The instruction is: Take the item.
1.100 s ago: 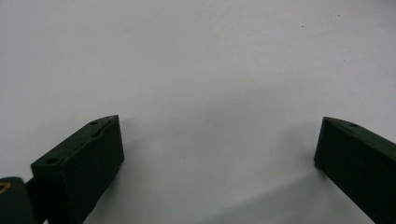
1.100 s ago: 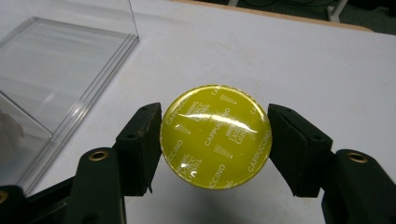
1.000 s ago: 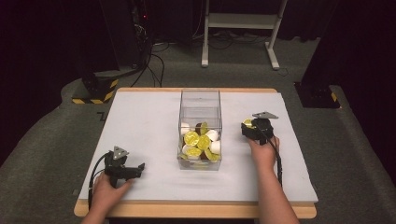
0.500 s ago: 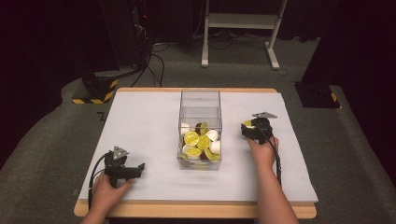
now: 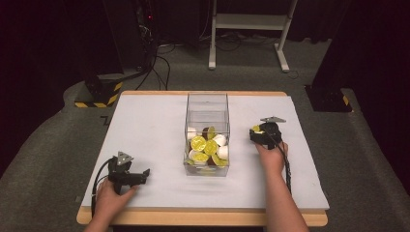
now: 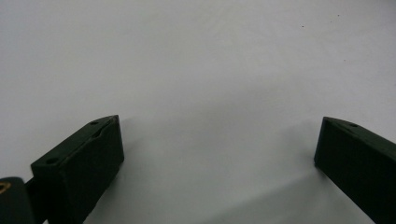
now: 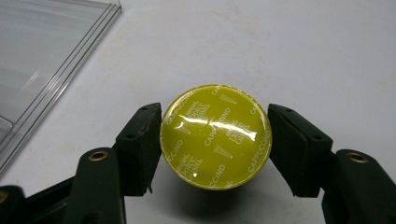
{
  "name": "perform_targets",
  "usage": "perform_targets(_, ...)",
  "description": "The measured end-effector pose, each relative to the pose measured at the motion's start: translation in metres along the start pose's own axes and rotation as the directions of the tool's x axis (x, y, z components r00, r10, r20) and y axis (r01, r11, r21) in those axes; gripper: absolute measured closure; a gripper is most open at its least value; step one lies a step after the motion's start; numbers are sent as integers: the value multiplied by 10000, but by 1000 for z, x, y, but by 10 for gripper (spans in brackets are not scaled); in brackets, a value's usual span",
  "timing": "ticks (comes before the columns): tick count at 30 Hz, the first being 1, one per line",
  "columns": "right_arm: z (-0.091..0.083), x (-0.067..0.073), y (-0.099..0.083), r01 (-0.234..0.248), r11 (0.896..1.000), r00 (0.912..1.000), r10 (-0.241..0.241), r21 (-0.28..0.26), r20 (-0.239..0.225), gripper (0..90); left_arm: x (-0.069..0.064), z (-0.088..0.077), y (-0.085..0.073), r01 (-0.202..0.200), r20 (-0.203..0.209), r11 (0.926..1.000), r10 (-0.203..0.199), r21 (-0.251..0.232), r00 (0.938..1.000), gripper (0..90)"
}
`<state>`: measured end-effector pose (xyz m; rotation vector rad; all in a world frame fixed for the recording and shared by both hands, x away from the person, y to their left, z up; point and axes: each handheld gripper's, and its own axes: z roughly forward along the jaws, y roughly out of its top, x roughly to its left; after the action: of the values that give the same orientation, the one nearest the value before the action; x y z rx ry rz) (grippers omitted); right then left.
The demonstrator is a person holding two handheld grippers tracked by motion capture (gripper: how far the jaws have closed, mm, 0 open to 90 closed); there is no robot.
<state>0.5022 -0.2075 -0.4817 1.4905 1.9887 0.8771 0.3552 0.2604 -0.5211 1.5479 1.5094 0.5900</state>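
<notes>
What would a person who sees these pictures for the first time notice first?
The clear plastic box at the middle of the white table draws the eye, its near half heaped with yellow and white coffee capsules. Next comes the yellow capsule marked "Cappuccino", clamped between the right tongs just right of the box. The left tongs stand open over bare table.

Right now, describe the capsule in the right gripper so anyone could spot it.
Find the clear box mid-table, then look just right of it to the right gripper. Between its jaws sits a yellow-lidded capsule marked Cappuccino, the one outside the box.
</notes>
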Motion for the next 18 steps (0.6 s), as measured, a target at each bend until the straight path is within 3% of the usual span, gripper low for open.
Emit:
perform_targets(7,0,0,0,-25,10000,10000,25,-40,-16,378,0,0,0,-1,0,10000,1,4,10000,15)
perform_targets(18,-2,-1,0,-389,9992,9984,388,-8,-405,243,0,0,0,5,2,10000,-5,-1,10000,15)
